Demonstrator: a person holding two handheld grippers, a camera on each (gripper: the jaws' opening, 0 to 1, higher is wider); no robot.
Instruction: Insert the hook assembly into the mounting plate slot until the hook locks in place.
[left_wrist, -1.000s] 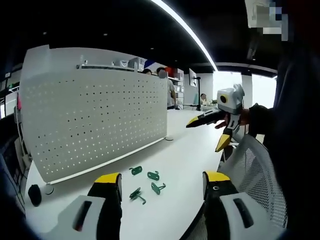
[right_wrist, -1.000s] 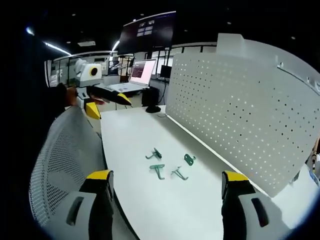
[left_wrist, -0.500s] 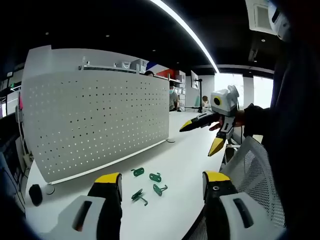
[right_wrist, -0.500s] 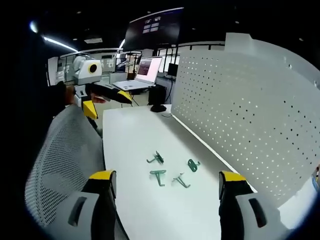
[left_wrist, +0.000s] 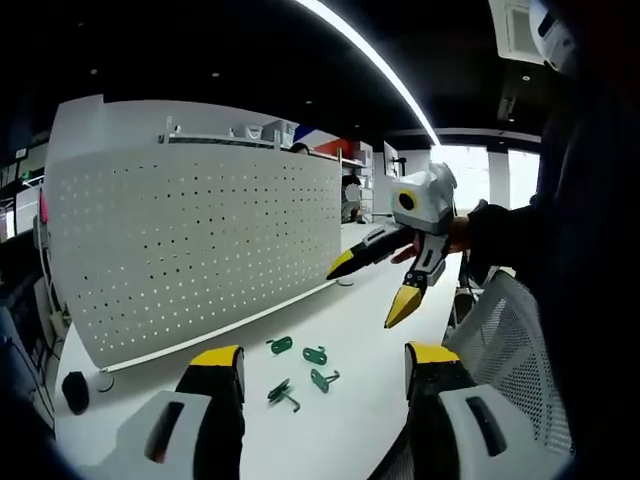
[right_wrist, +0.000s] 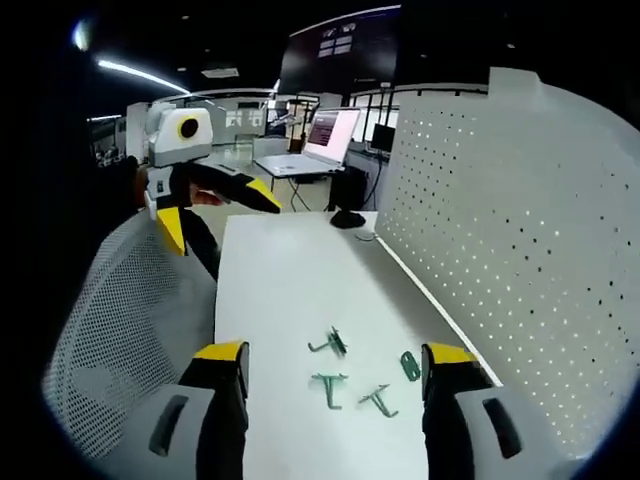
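Hooks, four small green ones (left_wrist: 300, 364), lie loose on the white table (left_wrist: 370, 310) in a small cluster, none of them gripped and none touching the pegboard. In the left gripper view they sit just ahead of the left gripper (left_wrist: 325, 368), between the lines of its two yellow-tipped jaws, which stand wide apart with nothing between them. In the right gripper view the same hooks (right_wrist: 362, 375) lie between the jaws of the right gripper (right_wrist: 335, 362), which are likewise spread and empty; one hook sits close to the inner side of the jaw on that view's right. The white perforated mounting plate (left_wrist: 190, 240) stands upright along the far edge of the table, beyond the hooks from the left gripper, and rises along the right-hand side of the right gripper view (right_wrist: 510, 250). In the left gripper view the right gripper hangs in the air above the table, past the hooks and over to the right, jaws parted. In the right gripper view the left gripper hangs at the upper left, above a mesh chair back (right_wrist: 120, 320). A laptop (right_wrist: 315, 145) rests at the far end of the table.
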